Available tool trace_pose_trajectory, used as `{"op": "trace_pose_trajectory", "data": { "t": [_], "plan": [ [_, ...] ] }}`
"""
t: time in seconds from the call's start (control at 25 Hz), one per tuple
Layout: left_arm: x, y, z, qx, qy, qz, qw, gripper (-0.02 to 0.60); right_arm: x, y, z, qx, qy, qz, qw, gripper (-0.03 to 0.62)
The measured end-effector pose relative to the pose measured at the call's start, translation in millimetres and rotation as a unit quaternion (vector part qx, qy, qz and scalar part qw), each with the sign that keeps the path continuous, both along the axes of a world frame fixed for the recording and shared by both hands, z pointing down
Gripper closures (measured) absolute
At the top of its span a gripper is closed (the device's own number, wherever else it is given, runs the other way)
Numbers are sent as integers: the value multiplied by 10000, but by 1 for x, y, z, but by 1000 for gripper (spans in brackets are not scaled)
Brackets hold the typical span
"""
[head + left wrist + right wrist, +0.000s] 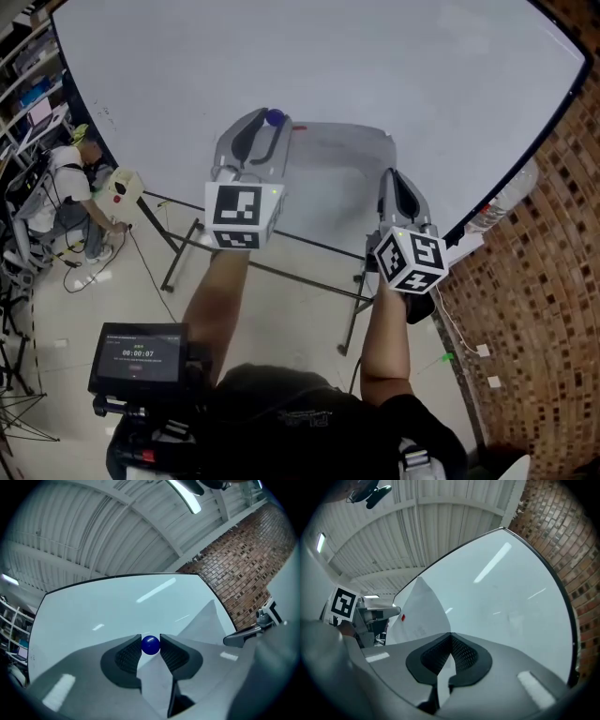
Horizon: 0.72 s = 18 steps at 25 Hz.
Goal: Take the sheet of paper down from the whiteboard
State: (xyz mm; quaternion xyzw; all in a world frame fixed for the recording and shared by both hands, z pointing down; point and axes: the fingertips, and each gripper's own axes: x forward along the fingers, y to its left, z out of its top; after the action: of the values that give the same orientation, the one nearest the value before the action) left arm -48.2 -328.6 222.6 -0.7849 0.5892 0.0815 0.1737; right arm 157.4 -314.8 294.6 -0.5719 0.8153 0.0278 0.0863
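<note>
The left fingers (125, 657) are squeezing a round, shiny blue ball (150, 645), and the right fingers (465, 656) are pinching shut on the thin, bendy paper (417, 613) by the smooth white board (501, 592).

**A:** Here's the tally as it stands: two tongs up at the board, the left tongs (265, 120) and the right tongs (389, 176).

**B:** Two marker cubes too, one riding on each: the left marker cube (239, 214) and the right marker cube (412, 261).

**A:** One whiteboard (328, 66), and just the one sheet of paper (337, 155) in front of it.

**B:** A single blue magnet ball (274, 117), that's one.

**A:** Over on the left, one person (66, 187), and one cream box (122, 185) beside them.

**B:** Closer in, one screen (138, 357) showing a clock. And one brick wall (534, 309) down the right side.
</note>
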Motion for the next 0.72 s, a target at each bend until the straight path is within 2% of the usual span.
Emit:
{"op": "trace_pose_trajectory", "data": {
  "t": [0.28, 0.44, 0.72],
  "plan": [
    [-5, 17, 20, -216, -7, 364, 9991, 459, -17, 30, 15, -97, 18, 358, 9993, 582],
    [-6, 25, 27, -280, -36, 532, 9982, 459, -34, 43, 17, -79, 278, 500, 9983, 580],
    [20, 23, 36, -376, -97, 749, 9964, 459, -25, 41, 21, -112, 549, 724, 9958, 580]
  ]
}}
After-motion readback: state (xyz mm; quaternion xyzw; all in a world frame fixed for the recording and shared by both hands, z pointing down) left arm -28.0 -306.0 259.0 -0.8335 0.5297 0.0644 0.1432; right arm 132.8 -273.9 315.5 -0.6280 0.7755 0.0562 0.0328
